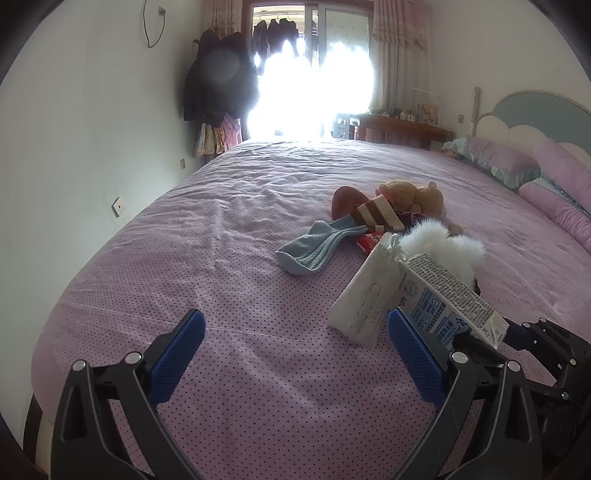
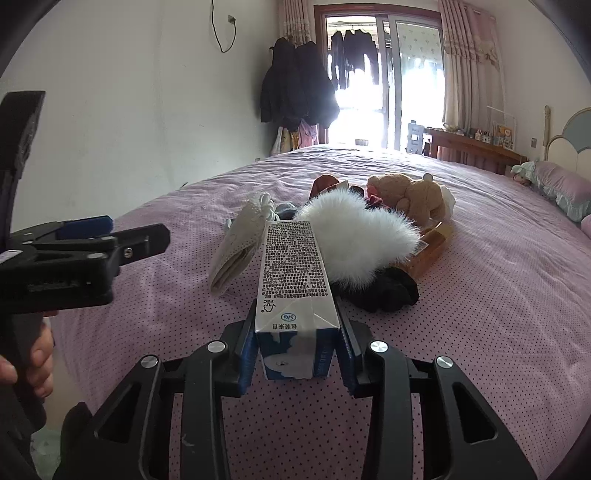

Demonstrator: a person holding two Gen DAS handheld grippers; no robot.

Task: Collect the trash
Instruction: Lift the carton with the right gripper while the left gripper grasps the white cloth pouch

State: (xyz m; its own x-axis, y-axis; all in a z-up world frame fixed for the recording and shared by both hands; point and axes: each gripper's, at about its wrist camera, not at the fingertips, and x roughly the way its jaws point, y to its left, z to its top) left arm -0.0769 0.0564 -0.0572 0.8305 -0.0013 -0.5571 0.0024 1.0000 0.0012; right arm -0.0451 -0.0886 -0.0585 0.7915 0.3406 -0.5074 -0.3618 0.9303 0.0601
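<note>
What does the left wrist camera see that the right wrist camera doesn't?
Only the left wrist view shows the blue sock and the open left hand-held gripper from behind. Only the right wrist view shows the black fabric and the carton's end clamped between the right hand-held gripper. Both show the milk carton, white face mask, white fluff and teddy bear.

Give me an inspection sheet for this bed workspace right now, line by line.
Surface: pink dotted bedsheet, wrinkled.
Job's things: milk carton clamped in right gripper; white face mask beside it.
Clutter: blue sock, striped sock, teddy bear, white fur piece, black cloth.
Grippers: left gripper open, empty.
Cables: black cord on wall.
Surroundings: hanging coats, bright balcony door, pillows.
</note>
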